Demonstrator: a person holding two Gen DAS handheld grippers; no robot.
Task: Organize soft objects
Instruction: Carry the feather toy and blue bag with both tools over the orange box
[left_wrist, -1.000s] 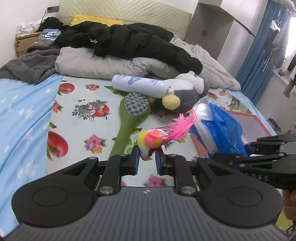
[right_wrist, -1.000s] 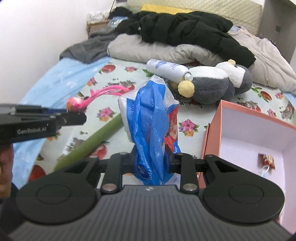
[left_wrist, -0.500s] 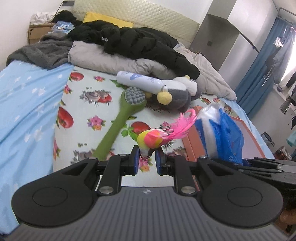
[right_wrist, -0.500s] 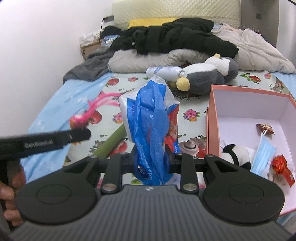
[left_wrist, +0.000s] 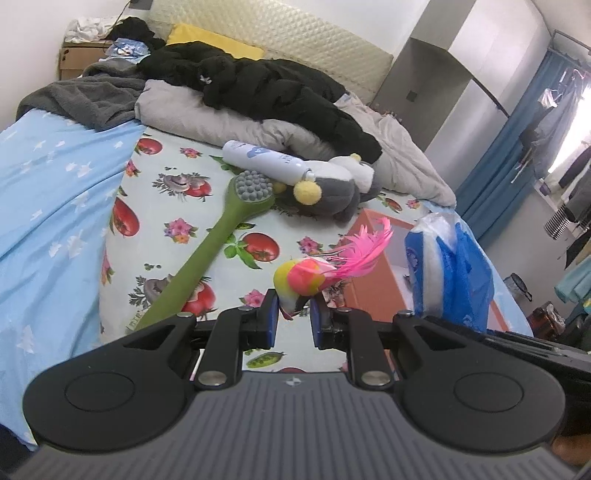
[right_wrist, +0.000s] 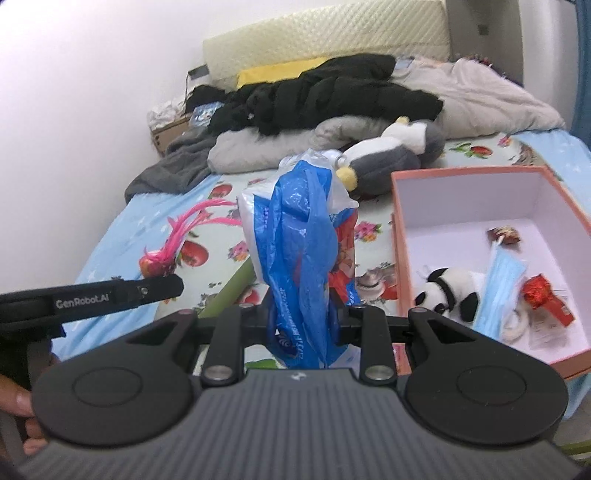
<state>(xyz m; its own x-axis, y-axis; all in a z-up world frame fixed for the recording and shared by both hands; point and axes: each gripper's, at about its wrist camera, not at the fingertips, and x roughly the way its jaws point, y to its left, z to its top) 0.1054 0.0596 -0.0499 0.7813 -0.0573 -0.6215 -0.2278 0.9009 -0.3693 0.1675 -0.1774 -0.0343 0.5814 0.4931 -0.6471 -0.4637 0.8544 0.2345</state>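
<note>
The landmark is the open orange cardboard box (right_wrist: 397, 236) with a pale inside, which is set on the fruit-and-flower printed bed sheet (left_wrist: 173, 221).

Beyond the box's far left corner a grey and white plush penguin (right_wrist: 388, 157) with yellow feet is seen lying on its side, and a white spray can (left_wrist: 264, 160) is laid against it on the side away from the box. Further from the box, a long green back brush (left_wrist: 218, 243) with a grey nubbed head is stretched across the sheet.

Just left of the box, a crumpled blue and white plastic bag (right_wrist: 299, 266) holding a white roll is held upright above the sheet. It is soft and wrinkled, with red print on the side facing the box. Its lower end is pinched between the jaws of the right gripper (right_wrist: 303, 319), which are clenched on the plastic.

Left of the bag, further from the box, a small ball-shaped toy bird (left_wrist: 303, 282) is carried in the air. Its body is yellow, pink and white, and long bright pink feathers are fanned out towards the box. It is grasped at its underside by the left gripper (left_wrist: 293, 325), whose blue-padded jaws are closed on it.

Inside the box, a small black and white plush panda (right_wrist: 448, 295) is laid near the front wall, with a light blue face mask (right_wrist: 504, 284) beside it and a red foil-wrapped item (right_wrist: 539, 295) at the right.
</note>
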